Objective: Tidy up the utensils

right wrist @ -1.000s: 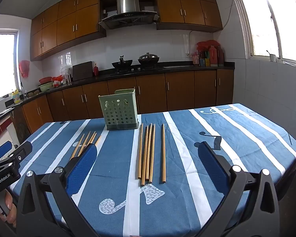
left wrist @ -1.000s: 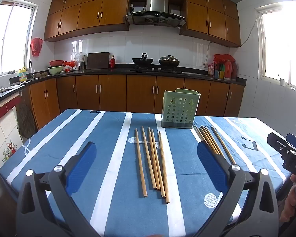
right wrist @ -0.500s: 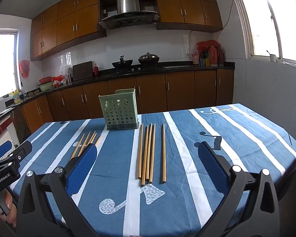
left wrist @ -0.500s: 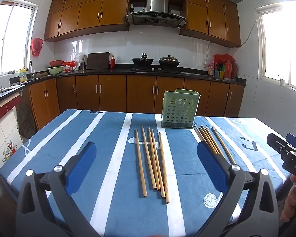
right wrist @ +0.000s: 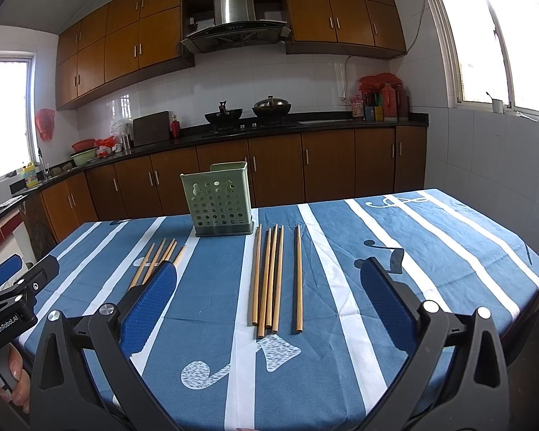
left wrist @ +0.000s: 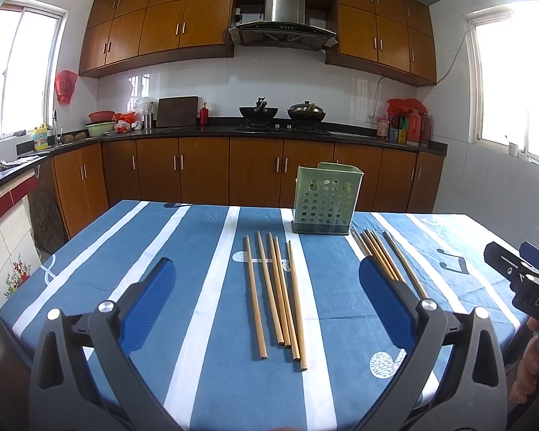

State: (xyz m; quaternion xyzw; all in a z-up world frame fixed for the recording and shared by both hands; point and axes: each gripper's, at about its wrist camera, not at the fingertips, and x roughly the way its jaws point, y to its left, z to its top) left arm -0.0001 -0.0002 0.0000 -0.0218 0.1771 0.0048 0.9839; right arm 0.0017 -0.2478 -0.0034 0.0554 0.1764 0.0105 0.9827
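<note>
A green perforated utensil holder (left wrist: 325, 197) (right wrist: 219, 199) stands upright at the far side of the blue striped table. Several wooden chopsticks (left wrist: 275, 291) lie side by side in front of my left gripper (left wrist: 267, 298), which is open and empty above the near table edge. A second group of chopsticks (left wrist: 388, 258) (right wrist: 273, 276) lies right of the holder, in front of my right gripper (right wrist: 267, 296), also open and empty. The left group shows in the right wrist view (right wrist: 158, 256), partly hidden behind a finger (right wrist: 149, 305).
The table (left wrist: 161, 251) has a blue cloth with white stripes and music notes. Brown kitchen cabinets (left wrist: 204, 168) and a counter with a stove run behind it. The right gripper (left wrist: 521, 280) shows at the right edge of the left view; the left gripper (right wrist: 14, 294) at the left edge of the right.
</note>
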